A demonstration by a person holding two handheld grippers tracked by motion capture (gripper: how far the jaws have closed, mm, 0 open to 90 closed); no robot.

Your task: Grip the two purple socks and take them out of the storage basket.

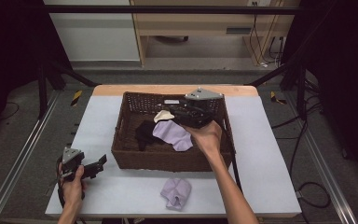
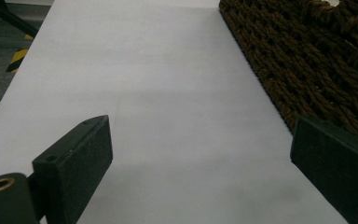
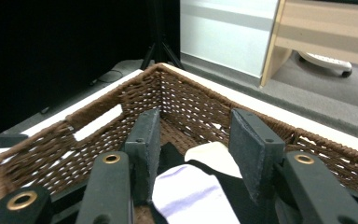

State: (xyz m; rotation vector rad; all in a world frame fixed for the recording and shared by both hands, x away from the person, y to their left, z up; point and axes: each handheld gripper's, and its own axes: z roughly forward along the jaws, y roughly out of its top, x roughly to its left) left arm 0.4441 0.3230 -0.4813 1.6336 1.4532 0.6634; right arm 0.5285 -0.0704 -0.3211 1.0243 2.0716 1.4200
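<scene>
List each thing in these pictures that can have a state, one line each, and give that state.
Woven basket: upright on the table, holding cloths.
Lilac cloth: lying loose in the basket.
Black cloth: in the basket.
Cream cloth: in the basket.
Lilac cloth on the table: crumpled, outside the basket.
Left gripper: open, empty.
Right gripper: open above the cloths.

Four cloths (image 1: 172, 134), one basket (image 1: 158, 157), two grippers (image 1: 101, 161).
</scene>
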